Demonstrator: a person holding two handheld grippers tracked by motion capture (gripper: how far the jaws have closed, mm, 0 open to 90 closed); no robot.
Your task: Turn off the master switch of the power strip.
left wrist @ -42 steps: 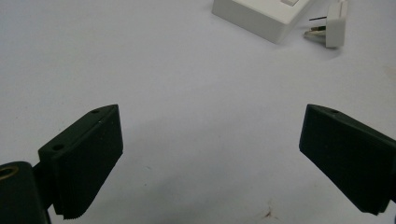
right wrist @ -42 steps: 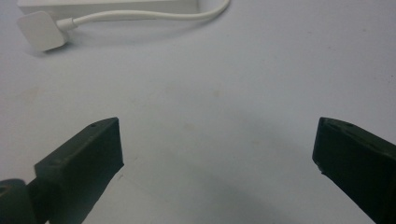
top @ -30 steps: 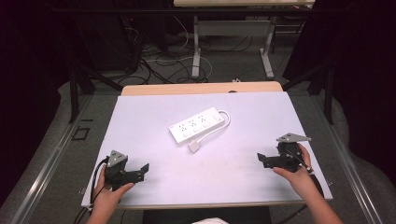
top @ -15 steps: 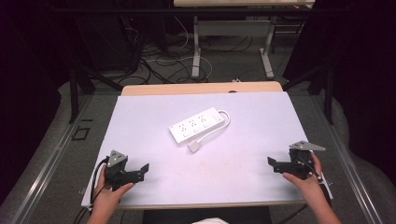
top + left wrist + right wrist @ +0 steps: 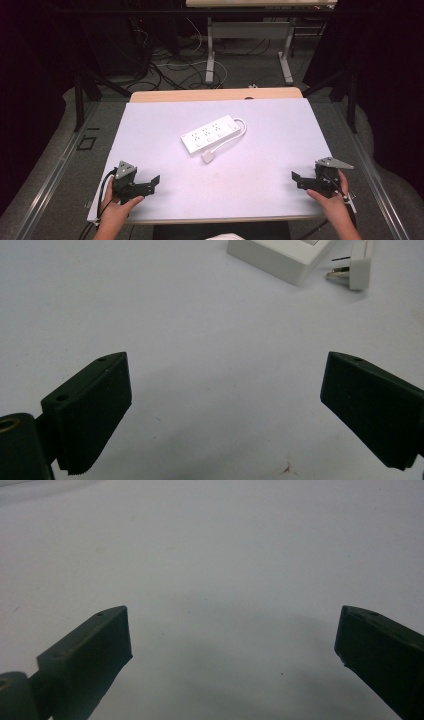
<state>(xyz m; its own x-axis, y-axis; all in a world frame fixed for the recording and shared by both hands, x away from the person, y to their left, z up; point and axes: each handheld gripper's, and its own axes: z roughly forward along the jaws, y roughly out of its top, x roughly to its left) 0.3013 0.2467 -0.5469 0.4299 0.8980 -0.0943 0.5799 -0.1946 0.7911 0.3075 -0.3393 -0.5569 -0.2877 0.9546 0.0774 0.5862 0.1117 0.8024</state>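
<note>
A white power strip [image 5: 210, 133] lies angled in the middle of the white table [image 5: 260, 150], its cord looping round to a white plug [image 5: 208, 157] just in front of it. My left gripper [image 5: 153, 182] rests open at the near left corner, held by a hand, nothing between its jaws. In the left gripper view the power strip's end [image 5: 280, 254] and the plug [image 5: 356, 269] lie well ahead of the open gripper [image 5: 227, 415]. My right gripper [image 5: 296, 179] sits open at the near right edge. The right gripper [image 5: 230, 660] view has bare table between the jaws.
The table's front edge [image 5: 210, 219] runs just behind both hands. Beyond the far edge stand a wooden strip [image 5: 215, 95], desk legs [image 5: 210, 50] and tangled cables [image 5: 170, 65] on the floor. Dark curtains close in both sides.
My right gripper has moved toward the near right corner of the table and dropped lower. The left gripper and the power strip have stayed put.
</note>
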